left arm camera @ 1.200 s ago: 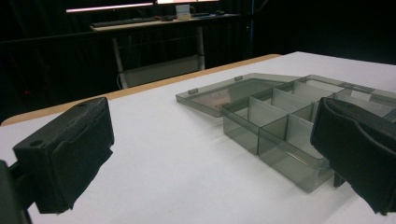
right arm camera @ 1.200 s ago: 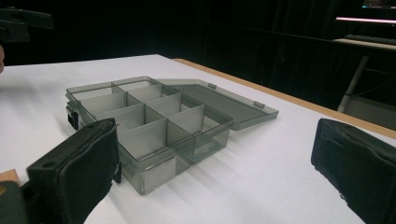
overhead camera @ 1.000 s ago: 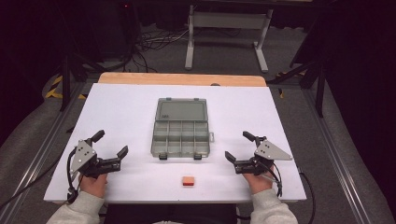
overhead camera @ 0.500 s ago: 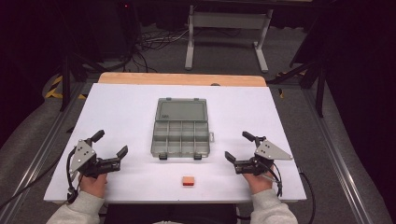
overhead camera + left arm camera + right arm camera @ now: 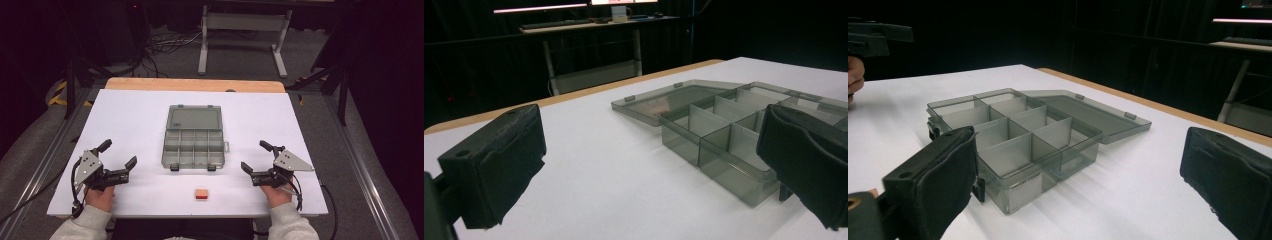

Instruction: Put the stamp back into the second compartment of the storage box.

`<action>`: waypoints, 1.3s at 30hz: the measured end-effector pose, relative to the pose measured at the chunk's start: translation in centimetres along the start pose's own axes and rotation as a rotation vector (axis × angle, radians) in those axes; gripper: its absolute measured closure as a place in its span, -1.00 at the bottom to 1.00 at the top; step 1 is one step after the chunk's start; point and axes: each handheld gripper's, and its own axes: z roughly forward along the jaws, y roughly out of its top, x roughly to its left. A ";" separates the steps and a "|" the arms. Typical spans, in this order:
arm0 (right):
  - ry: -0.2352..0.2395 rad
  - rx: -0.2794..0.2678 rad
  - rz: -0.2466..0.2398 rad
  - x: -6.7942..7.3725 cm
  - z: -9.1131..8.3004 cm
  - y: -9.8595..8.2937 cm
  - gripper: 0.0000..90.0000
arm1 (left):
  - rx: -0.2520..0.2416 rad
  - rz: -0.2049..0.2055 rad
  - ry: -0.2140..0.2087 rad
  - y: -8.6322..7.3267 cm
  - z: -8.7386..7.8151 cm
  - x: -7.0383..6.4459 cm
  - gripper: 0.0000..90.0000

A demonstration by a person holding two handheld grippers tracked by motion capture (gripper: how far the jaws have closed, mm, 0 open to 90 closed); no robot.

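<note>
We see left tool [image 5: 118,154] and right tool [image 5: 258,156] spread, empty, flanking open compartment box [image 5: 194,145] mid-desk [image 5: 130,115]. High view adds small orange block [image 5: 201,194], possibly eraser, near front edge.

Clear smoky glossy plastic organizer box [image 5: 194,135] on a smooth matt white table [image 5: 130,115] with wooden edge
</note>
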 end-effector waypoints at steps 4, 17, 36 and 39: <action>0.020 0.015 -0.001 0.2 0.1 0.6 -0.91 | 0.000 -0.001 0.003 0.0 0.0 0.0 -0.99; 0.105 0.033 -0.015 1.7 2.0 3.9 -0.89 | 0.001 -0.001 0.004 0.0 0.0 0.0 -0.99; 0.225 0.054 -0.067 3.8 6.3 6.5 -0.85 | 0.003 0.002 0.002 0.0 0.0 0.0 -0.99; 0.233 0.059 -0.073 3.9 6.6 6.7 -0.85 | 0.002 0.001 0.002 0.0 0.0 0.0 -0.99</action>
